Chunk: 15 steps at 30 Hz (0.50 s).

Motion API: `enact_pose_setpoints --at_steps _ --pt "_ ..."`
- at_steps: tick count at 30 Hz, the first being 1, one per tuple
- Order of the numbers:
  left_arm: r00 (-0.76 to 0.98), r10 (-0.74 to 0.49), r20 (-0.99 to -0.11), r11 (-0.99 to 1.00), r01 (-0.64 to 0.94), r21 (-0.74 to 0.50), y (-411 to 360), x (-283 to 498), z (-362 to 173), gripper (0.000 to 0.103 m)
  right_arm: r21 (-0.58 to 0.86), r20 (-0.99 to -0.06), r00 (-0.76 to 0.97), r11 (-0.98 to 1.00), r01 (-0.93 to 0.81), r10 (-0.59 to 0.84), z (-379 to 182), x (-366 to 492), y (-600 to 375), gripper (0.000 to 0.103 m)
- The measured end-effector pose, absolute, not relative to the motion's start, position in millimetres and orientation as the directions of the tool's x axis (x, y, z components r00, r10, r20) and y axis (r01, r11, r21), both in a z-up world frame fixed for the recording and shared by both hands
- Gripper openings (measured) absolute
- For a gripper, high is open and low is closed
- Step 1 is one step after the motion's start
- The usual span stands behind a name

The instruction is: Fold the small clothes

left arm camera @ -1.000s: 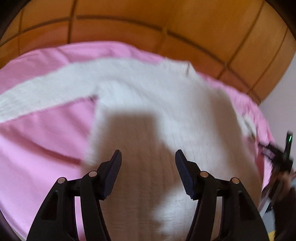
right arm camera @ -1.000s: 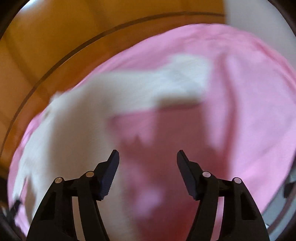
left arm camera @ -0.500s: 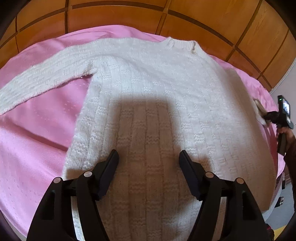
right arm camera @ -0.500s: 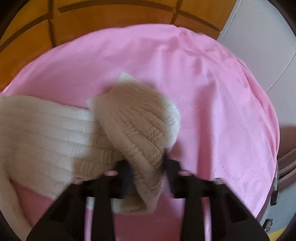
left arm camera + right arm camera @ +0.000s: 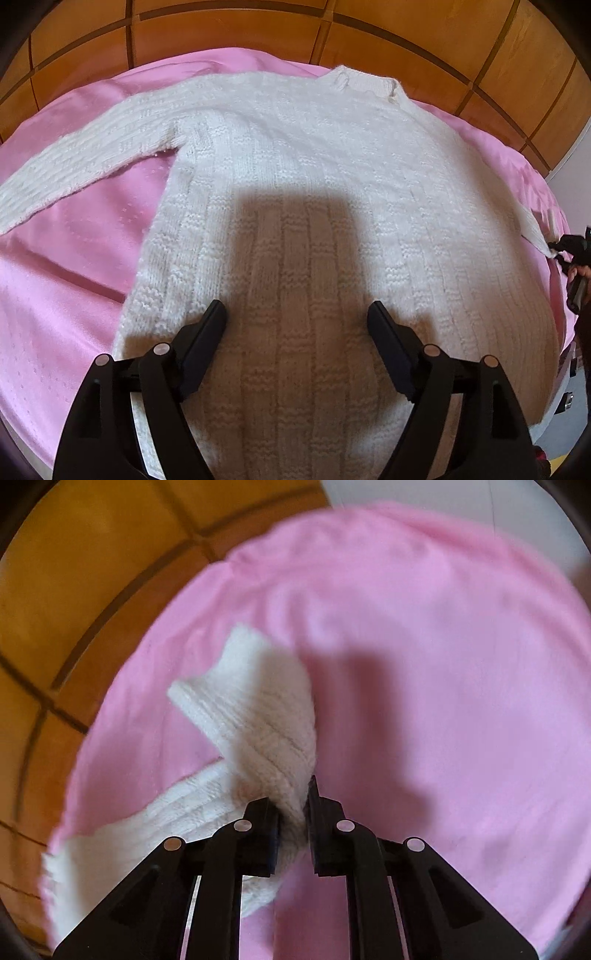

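A white knitted sweater (image 5: 314, 166) lies flat, front up, on a pink bedspread (image 5: 74, 295), collar far, left sleeve spread out to the left. My left gripper (image 5: 295, 310) hovers over the sweater's lower body, its jaws wide and opening, pads clear of the knit. My right gripper (image 5: 293, 801) pinches the right sleeve (image 5: 258, 709) near its cuff; its jaws are easing open, but the pads still press on the knit. In the left wrist view the right gripper (image 5: 565, 247) is at the far right edge, holding the sleeve's end.
A wooden panelled headboard (image 5: 258, 33) runs along the far side of the bed. A pale wall (image 5: 406, 491) stands beyond the bed's right corner. A hand (image 5: 580, 271) holds the right gripper at the bed's right edge. Bare pink bedspread (image 5: 443, 664) lies right of the sleeve.
My right gripper went from open over the bed to closed on the sleeve cuff, then swung across with it. The left jaws spread wider over the sweater body.
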<state>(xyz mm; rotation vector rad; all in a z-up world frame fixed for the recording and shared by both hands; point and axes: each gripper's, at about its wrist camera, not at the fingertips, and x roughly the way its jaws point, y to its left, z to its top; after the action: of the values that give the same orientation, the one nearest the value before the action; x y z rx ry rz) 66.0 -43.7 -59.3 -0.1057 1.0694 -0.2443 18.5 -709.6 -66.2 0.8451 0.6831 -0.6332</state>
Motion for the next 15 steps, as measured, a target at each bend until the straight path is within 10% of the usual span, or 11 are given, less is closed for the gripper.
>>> enact_pose_setpoints --at_steps 15 --pt "0.459 -0.255 -0.851 0.966 0.156 -0.205 -43 62 -56 0.086 0.591 -0.712 0.675 0.352 0.726 -0.196 -66 -31 -734 0.047"
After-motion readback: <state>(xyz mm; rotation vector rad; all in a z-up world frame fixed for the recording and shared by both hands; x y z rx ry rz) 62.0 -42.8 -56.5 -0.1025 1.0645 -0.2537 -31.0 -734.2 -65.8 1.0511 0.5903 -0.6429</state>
